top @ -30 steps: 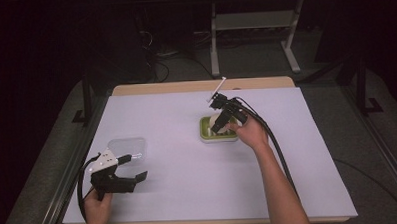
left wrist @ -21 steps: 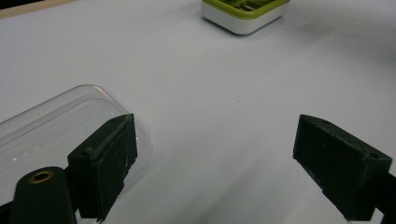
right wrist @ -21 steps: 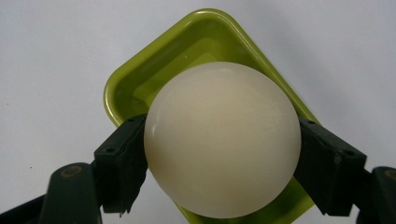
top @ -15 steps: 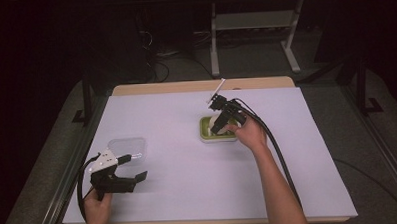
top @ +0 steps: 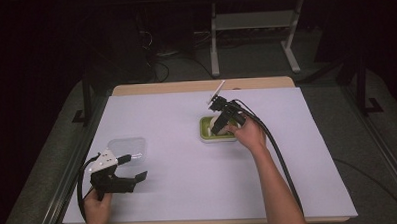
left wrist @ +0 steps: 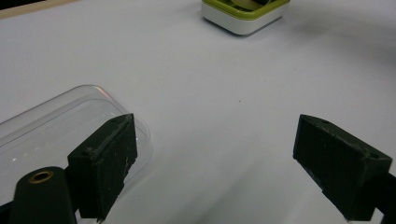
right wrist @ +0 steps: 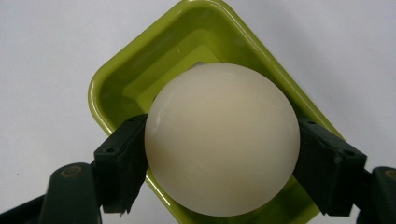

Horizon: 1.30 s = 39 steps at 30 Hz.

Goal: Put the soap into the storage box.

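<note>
Right claw (right wrist: 219,158) grips cream ball (right wrist: 222,140) over green tray (right wrist: 121,88).

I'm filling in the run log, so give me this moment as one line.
right gripper: shut on cream ball over green tray | left gripper: open, empty, beside clear lid | white table

The pale ball (right wrist: 222,139) hides most of the green tray's (right wrist: 114,86) floor.

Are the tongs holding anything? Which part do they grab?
The right tongs hold a cream-white ball by its two opposite sides, above the green tray. The left tongs are open and hold nothing, beside a clear lid.
</note>
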{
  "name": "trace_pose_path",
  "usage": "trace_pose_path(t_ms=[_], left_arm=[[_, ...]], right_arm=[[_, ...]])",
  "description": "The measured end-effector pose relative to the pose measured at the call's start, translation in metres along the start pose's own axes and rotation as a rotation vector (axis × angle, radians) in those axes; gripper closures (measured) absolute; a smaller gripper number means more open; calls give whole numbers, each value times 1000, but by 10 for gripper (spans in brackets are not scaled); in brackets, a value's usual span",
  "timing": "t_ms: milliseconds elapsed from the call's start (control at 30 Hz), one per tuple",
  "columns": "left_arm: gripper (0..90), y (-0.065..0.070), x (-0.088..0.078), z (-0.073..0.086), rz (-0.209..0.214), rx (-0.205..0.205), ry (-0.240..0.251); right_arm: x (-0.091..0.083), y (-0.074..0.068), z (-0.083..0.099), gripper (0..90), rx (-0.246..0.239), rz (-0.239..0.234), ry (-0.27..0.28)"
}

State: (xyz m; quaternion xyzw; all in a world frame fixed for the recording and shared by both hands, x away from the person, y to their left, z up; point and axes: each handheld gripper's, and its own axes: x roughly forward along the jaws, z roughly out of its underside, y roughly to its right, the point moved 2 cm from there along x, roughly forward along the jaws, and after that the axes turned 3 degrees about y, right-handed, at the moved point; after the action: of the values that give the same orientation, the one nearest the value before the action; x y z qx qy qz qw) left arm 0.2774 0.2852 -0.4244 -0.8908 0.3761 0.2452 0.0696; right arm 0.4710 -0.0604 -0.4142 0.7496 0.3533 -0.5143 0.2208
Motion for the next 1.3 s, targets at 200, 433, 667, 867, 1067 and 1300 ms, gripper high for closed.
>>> trace_pose_path(t_ms=[200, 433, 667, 867, 1067, 1300], left_arm=[[129, 0, 0, 0, -1, -3, 5], [128, 0, 0, 0, -1, -8, 8], [129, 0, 0, 0, -1, -4, 5], [129, 1, 0, 0, 0, -2, 5], [129, 0, 1, 0, -1, 2, 4], [129, 2, 1, 0, -1, 0, 5]], right_arm=[[2, 0, 0, 232, 10, -8, -4], [2, 1, 1, 231, 7, -10, -6], [-13, 2, -1, 305, 22, -30, 61], [-19, 5, 2, 276, 31, -32, 61], [-20, 8, 9, 273, 46, -36, 67], [-28, 10, 16, 266, 63, -54, 86]])
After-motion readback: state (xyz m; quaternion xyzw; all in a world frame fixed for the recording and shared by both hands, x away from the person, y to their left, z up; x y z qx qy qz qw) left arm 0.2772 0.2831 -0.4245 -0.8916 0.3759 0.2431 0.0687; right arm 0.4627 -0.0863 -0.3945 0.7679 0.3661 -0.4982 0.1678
